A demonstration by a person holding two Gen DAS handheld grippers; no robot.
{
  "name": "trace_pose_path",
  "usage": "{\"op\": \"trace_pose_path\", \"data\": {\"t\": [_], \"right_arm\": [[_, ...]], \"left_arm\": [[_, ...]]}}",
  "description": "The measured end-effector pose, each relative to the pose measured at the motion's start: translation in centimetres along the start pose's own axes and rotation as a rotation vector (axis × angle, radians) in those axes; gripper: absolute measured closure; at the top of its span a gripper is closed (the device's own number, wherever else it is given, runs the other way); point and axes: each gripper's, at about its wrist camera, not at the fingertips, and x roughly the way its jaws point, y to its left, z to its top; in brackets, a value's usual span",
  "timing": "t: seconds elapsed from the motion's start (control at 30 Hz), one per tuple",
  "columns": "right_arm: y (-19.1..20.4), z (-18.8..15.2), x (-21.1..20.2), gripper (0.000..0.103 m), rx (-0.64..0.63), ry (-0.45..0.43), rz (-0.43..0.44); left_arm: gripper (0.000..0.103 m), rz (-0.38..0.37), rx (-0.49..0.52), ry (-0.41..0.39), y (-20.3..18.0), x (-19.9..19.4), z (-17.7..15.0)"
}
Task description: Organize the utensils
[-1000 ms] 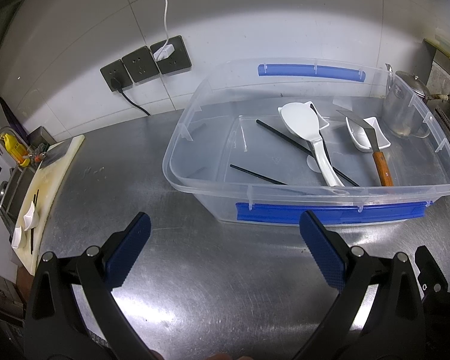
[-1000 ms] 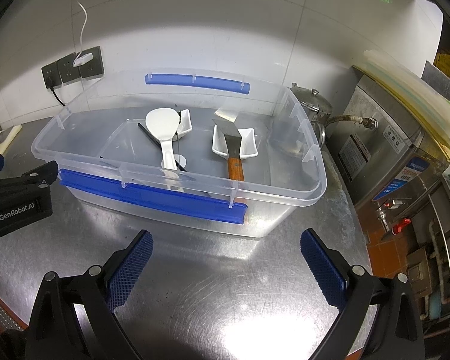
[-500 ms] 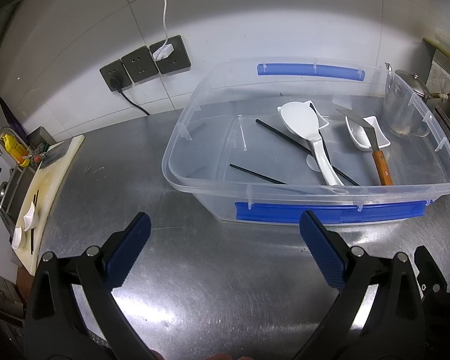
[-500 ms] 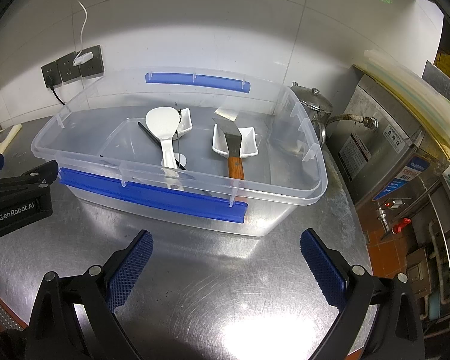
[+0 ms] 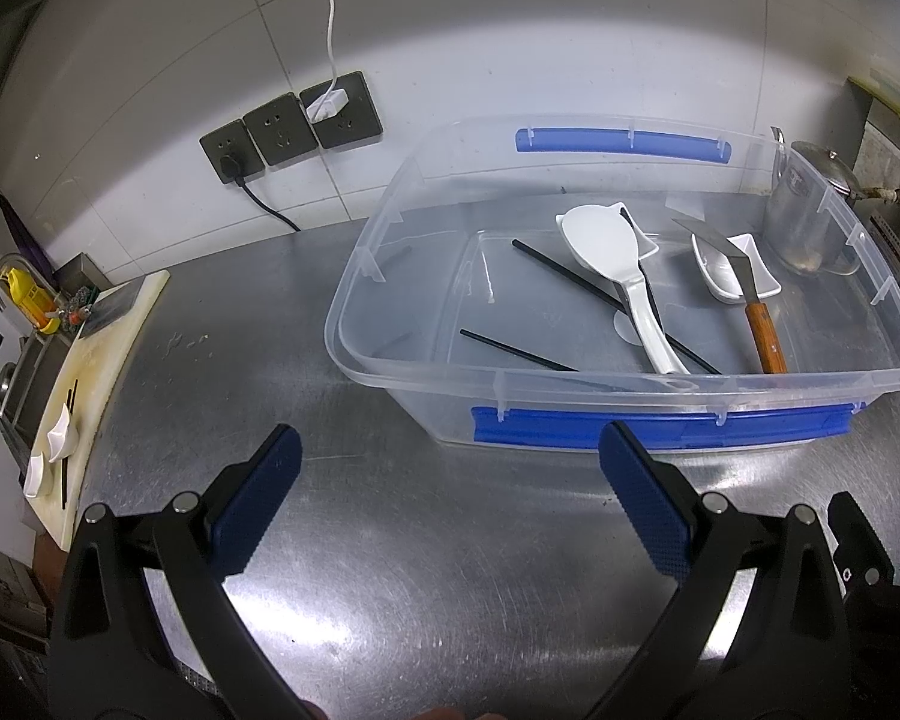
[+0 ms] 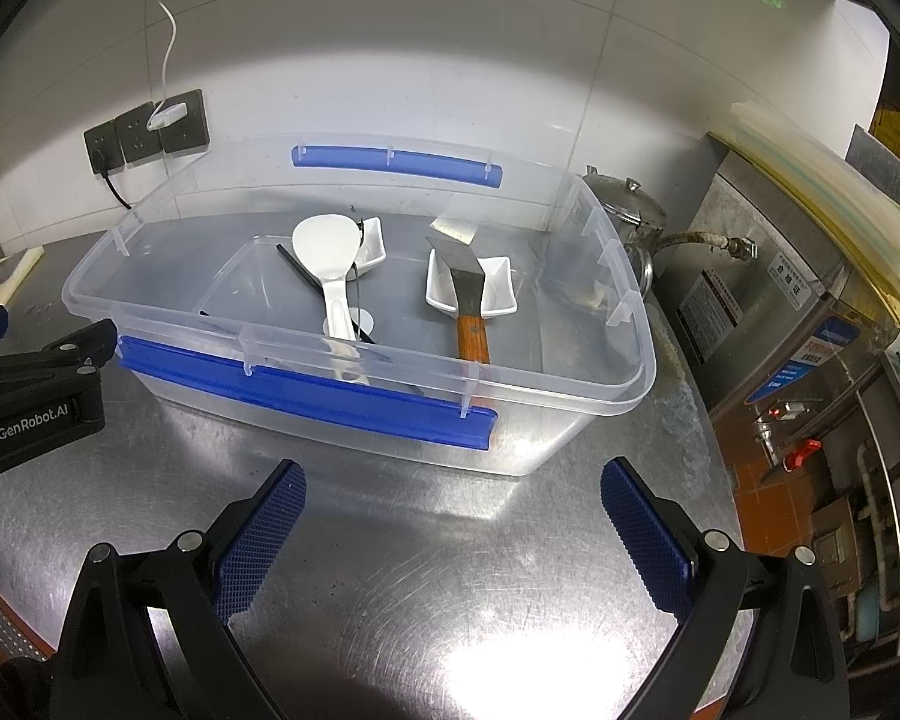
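A clear plastic bin [image 5: 354,324] [image 6: 570,420] with blue handles stands on the steel counter. Inside lie a white rice paddle [image 5: 612,258] [image 6: 330,258], black chopsticks [image 5: 516,354] [image 6: 297,267], a wooden-handled scraper [image 5: 762,330] [image 6: 471,306] and two small white dishes [image 5: 720,276] [image 6: 498,294]. My left gripper [image 5: 450,492] is open and empty over the counter in front of the bin. My right gripper [image 6: 450,528] is open and empty in front of the bin's right half.
A white cutting board [image 5: 84,372] at the far left holds small white dishes and chopsticks. Wall sockets [image 5: 288,126] sit behind the bin. A metal kettle [image 6: 624,204] and a steel appliance [image 6: 798,276] stand to the right. The left gripper's body [image 6: 30,402] shows in the right wrist view.
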Motion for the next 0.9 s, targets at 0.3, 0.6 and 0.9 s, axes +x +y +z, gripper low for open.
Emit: {"op": "trace_pose_path", "data": {"t": [0.3,0.6,0.9], "right_arm": [[0.02,0.06,0.01,0.005,0.001,0.0,0.0],[-0.07,0.01,0.13,0.005,-0.003,0.003,0.003],[-0.12,-0.05,0.23,0.005,-0.007,0.006,0.007]], "left_arm": [[0.008,0.0,-0.001,0.0,0.01,0.0,0.01],[0.008,0.001,-0.002,0.001,-0.04,-0.03,-0.06],[0.008,0.0,-0.001,0.001,-0.03,0.07,-0.02]]}}
